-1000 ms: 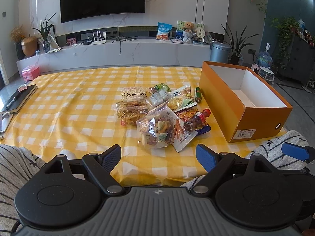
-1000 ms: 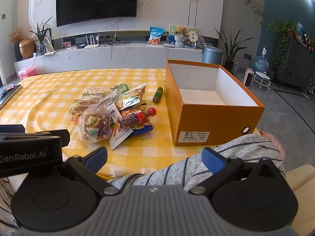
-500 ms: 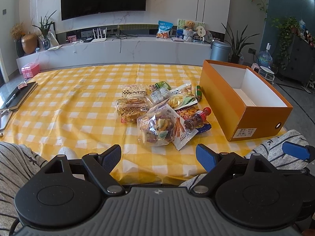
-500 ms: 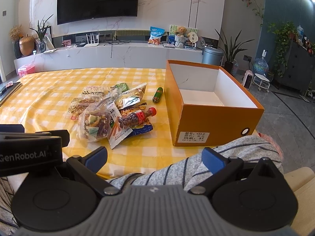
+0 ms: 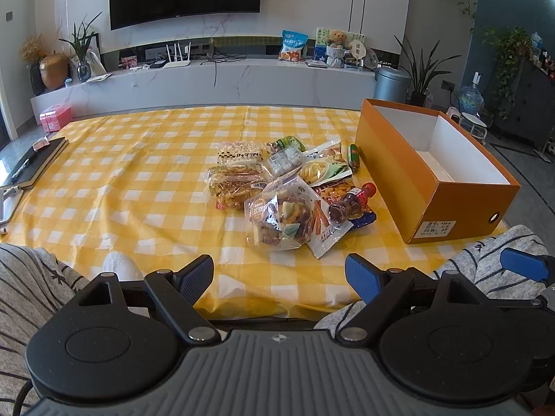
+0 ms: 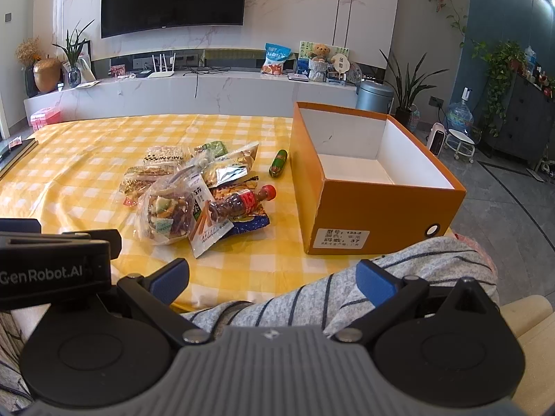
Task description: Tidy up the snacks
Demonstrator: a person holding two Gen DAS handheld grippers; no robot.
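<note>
Both grippers agape; snacks heaped.

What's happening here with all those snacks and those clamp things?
A seated person holds a two-finger gripper in each hand, to sort snacks. The left gripper and the right gripper are both open, empty, and held back near the table's front edge. The pile of snack packets, with a small red-capped bottle lying on it, sits on the yellow checked tablecloth. Beside it the orange box looks empty, so nothing has been packed yet.
</note>
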